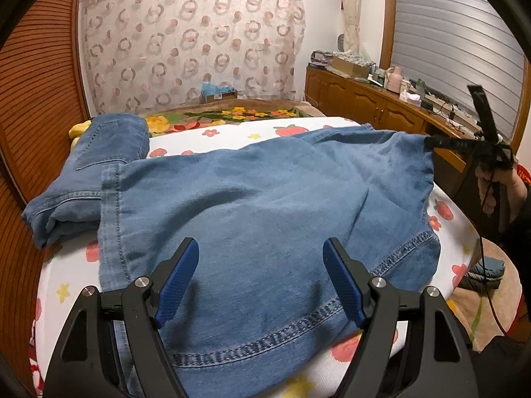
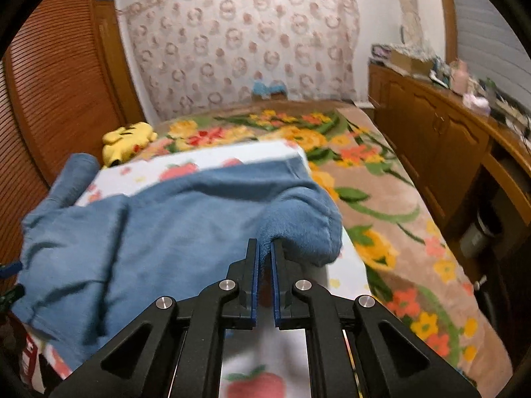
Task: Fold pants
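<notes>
Left wrist: pants (image 1: 252,199) lie spread on the bed (image 1: 59,275); soft, floppy denim, fair weight, best held at hems or seams. Left gripper (image 1: 260,278) spread wide above the cloth, holding nothing. Right gripper (image 1: 431,142) at 3 o'clock, pinching a corner. Folded jeans (image 1: 89,165) at 10 o'clock crowd that side.

Right wrist: right gripper (image 2: 264,252) pressed together on a fold of the pants (image 2: 159,229). Yellow plush (image 2: 127,141) at 11 o'clock, clear.

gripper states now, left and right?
Left gripper: open, holding nothing, fingers above the pants.
Right gripper: shut on a pinched fold of the pants.
</notes>
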Motion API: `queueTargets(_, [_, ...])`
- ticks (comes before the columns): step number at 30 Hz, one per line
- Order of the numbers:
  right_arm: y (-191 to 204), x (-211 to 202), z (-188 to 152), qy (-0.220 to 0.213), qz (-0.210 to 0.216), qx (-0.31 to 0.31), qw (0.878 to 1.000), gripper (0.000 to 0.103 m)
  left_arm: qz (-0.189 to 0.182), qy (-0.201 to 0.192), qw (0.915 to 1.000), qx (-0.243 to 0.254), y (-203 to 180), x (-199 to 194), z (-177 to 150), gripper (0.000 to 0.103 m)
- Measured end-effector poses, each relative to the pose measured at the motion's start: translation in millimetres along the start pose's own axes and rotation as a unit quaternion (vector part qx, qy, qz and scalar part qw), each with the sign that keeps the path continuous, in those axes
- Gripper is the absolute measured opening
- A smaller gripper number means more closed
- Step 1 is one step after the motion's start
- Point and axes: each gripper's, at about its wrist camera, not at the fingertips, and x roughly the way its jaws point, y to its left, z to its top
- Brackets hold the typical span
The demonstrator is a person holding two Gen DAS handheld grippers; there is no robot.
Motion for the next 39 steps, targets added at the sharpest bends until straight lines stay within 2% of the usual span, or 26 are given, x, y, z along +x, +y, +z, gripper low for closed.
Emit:
queueTargets(6, [49.6,-23.9,21.2,-0.038,0.052,-0.043,0.997,0.005,0.013,-0.014,0.9998,-0.009,13.9,-16.0,-1.6,0.078])
queueTargets(9, [89.2,-35.1,26.9,-0.051,0.089,-0.075,0.992,0.004,0.022,-0.019,0.9995,-0.015,23.6,-23.3,-2.2,0.078])
queueTargets(14, [158.5,-59.3,23.3,-0.048,0.18,-0.134,0.973,0.004,0.032,-0.029,0.9987,-0.026,36.2,-33.9,-3.6,0.078])
queueTargets(18, [200.7,-77.8,8.2,-0.048,0.214,-0.191,0.957,0.004,0.035,-0.031,0.9984,-0.03,41.2,-35.9,-5.2,0.078])
queueTargets(21, [213.1,-78.9,-4.5,-0.031,0.218,-0.21,0.953,0.004,0.034,-0.031,0.9985,-0.031,40.9,-35.4,-5.6,0.078])
queueTargets(26, [205.7,-72.6,-10.8,-0.015,0.202,-0.208,0.957,0.004,0.031,-0.027,0.9988,-0.026,36.6,-31.5,-3.4,0.078])
queueTargets(29, [200.8,-77.0,-6.3,-0.011,0.194,-0.197,0.961,0.004,0.026,-0.025,0.9991,-0.021,31.4,-28.2,-0.9,0.078])
queueTargets(32, [205.7,-68.3,13.1,-0.007,0.186,-0.191,0.964,0.004,0.019,-0.024,0.9994,-0.014,24.0,-25.2,3.7,0.078])
queueTargets(39, [211.0,-64.0,15.6,-0.002,0.171,-0.176,0.969,0.006,-0.007,-0.031,0.9994,0.014,2.4,-18.5,19.4,0.078])
